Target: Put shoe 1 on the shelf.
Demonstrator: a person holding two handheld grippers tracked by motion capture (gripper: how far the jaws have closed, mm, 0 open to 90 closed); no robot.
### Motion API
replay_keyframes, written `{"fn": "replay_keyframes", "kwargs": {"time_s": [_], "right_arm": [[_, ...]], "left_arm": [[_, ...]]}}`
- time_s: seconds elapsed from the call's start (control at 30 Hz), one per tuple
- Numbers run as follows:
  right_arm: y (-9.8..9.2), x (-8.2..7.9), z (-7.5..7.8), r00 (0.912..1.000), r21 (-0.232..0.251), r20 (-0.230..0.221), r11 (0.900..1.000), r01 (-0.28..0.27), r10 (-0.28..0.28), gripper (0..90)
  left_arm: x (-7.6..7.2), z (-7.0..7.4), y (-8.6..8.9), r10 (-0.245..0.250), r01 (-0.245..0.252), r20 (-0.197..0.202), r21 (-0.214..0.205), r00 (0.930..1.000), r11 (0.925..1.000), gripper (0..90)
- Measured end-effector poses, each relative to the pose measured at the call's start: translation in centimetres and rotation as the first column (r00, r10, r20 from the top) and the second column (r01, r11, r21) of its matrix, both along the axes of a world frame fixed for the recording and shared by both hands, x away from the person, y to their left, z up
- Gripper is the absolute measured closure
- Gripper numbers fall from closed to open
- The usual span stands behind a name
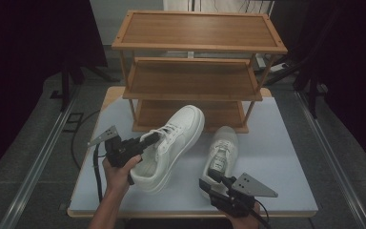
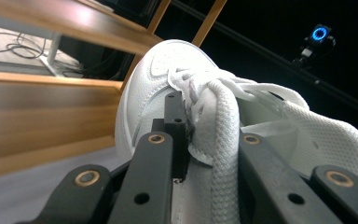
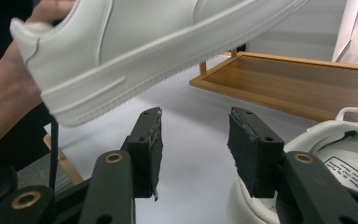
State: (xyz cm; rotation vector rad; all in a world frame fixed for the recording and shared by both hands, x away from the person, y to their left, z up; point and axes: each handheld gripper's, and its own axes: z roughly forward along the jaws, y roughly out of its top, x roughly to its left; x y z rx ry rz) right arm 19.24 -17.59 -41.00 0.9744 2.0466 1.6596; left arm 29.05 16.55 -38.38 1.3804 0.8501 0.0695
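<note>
Left gripper (image 1: 147, 140): jaws pinch the tongue and laces of a white lace-up leather sneaker (image 1: 171, 145), seen close in the left gripper view (image 2: 214, 135).
Held sneaker: lifted off the bench, tilted, toe pointing at the three-tier wooden shoe rack (image 1: 198, 67); in the right gripper view its sole and heel (image 3: 135, 51) pass overhead.
Left hand (image 1: 119, 174): wrapped around the gripper body, just behind the sneaker's heel.
Right gripper (image 1: 209, 183): jaws spread with nothing between them (image 3: 195, 144), just beside the heel of the second white sneaker (image 1: 220, 152).
Second sneaker: flat on the pale grey bench (image 1: 276, 157), toe toward the rack's lowest shelf.
Rack: stands at the bench's far edge.
</note>
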Motion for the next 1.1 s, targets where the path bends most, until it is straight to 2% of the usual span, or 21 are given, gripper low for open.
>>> {"fn": "replay_keyframes", "kwargs": {"time_s": [0.17, 0.3, 0.63, 0.93, 1.1], "right_arm": [[0.1, 0.0, 0.0, 1.0, -0.001, -0.001, 1.0, -0.004, 0.004, 54.6], [-0.1, 0.0, 0.0, 1.0, 0.005, -0.001, 1.0, -0.001, 0.001, 54.6], [0.0, 0.0, 0.0, 1.0, 0.007, -0.006, 1.0, -0.005, 0.005, 54.6], [-0.2, 0.1, -0.1, 0.9999, 0.008, -0.011, 0.9999, -0.006, 0.006, 54.6], [-0.4, 0.2, 0.0, 0.9999, 0.014, -0.013, 0.9999, -0.004, 0.004, 54.4]], "left_arm": [[1.3, 1.2, -0.9, -0.008, 0.008, 0.004, -0.021, 1.0, 0.9998, 81.8], [2.5, 2.3, -1.4, -0.001, 0.001, 0.012, -0.02, 0.9999, 0.9998, 81.8], [6.5, 4.7, -2.3, 0.03, -0.03, -0.003, -0.052, 0.9996, 0.9982, 81.8], [10.0, 6.0, -2.8, 0.069, -0.071, -0.027, -0.098, 0.9973, 0.9927, 81.7], [11.4, 6.5, -2.9, 0.091, -0.093, -0.029, -0.084, 0.9955, 0.9921, 81.8]]}}
